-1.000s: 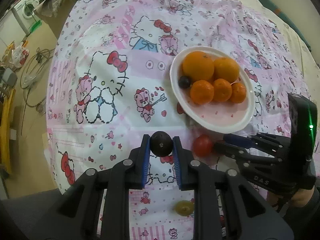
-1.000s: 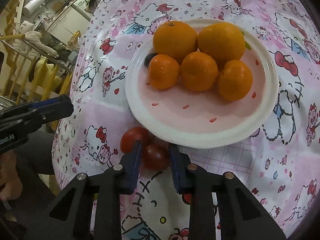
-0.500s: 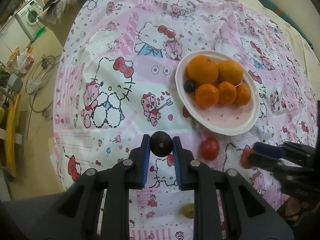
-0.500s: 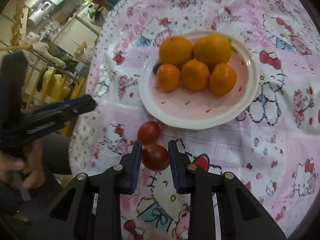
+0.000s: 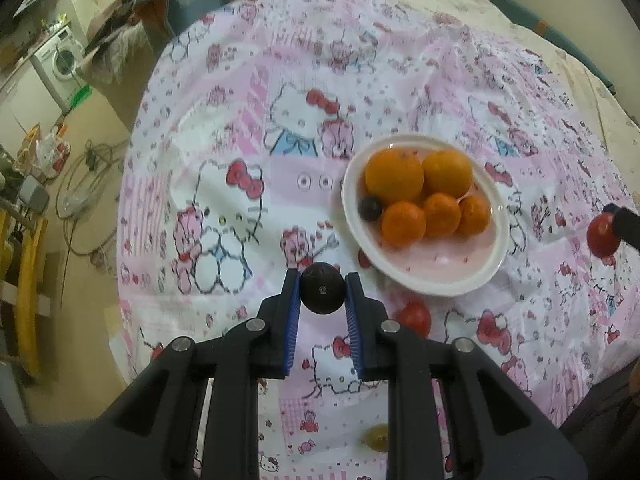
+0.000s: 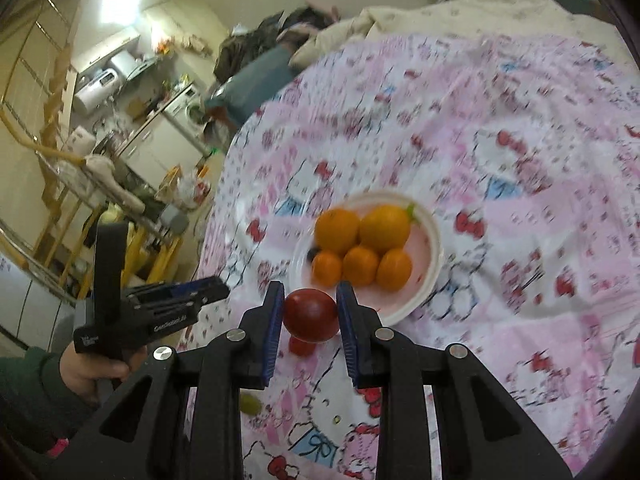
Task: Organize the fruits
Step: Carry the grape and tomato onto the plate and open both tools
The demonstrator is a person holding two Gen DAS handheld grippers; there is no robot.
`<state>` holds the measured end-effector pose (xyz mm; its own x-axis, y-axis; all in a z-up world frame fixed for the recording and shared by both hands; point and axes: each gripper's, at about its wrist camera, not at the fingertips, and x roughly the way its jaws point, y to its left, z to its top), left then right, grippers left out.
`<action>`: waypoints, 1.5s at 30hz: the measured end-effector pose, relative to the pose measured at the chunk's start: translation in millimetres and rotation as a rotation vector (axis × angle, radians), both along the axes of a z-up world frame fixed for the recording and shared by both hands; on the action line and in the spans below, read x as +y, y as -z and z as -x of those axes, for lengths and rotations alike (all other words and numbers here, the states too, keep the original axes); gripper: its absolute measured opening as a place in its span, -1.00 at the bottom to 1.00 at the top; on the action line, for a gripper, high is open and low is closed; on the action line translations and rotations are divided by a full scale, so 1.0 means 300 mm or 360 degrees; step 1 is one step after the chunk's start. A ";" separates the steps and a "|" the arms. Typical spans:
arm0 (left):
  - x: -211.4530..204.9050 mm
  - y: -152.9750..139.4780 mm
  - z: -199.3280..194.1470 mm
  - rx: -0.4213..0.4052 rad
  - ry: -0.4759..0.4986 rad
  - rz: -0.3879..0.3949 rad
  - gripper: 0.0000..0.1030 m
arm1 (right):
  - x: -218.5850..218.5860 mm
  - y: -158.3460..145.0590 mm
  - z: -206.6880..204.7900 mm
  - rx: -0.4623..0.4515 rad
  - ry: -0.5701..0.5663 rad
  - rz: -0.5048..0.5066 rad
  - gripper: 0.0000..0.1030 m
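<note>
A white plate (image 5: 496, 216) holds several oranges (image 5: 394, 176) and one small dark fruit (image 5: 370, 208); it also shows in the right wrist view (image 6: 434, 252). My left gripper (image 5: 322, 294) is shut on a dark round fruit (image 5: 322, 288), held above the cloth near the plate's left front. My right gripper (image 6: 310, 316) is shut on a red tomato (image 6: 311, 315), lifted in front of the plate; that tomato shows at the right edge of the left wrist view (image 5: 602, 236). A second red tomato (image 5: 414, 318) lies on the cloth before the plate. A green grape (image 5: 377, 437) lies nearer me.
The round table carries a pink cartoon-cat cloth (image 5: 240, 184). Its left edge drops to the floor with cables and a washing machine (image 5: 60, 60). A bed with a cream quilt (image 6: 460, 16) lies behind the table. The left hand-held gripper (image 6: 160, 308) shows at left in the right wrist view.
My right gripper has lifted the red tomato up and away from the table, leaving the second tomato on the cloth. My left gripper has risen with the dark fruit still held.
</note>
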<state>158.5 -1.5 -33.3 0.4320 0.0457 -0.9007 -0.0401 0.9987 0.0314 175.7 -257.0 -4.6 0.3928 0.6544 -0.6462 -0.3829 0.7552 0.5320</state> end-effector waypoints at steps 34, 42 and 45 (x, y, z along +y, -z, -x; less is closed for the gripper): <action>-0.223 0.167 -0.329 0.0190 0.0286 0.0096 -0.63 | 0.019 0.295 -0.368 0.0291 0.0084 0.0199 -0.45; -0.246 0.181 -0.333 0.0194 0.0299 0.0068 -0.62 | 0.022 0.336 -0.373 0.0334 0.0103 0.0232 -0.45; -0.248 0.181 -0.334 0.0188 0.0305 0.0053 -0.62 | 0.015 0.345 -0.374 0.0351 0.0121 0.0233 -0.44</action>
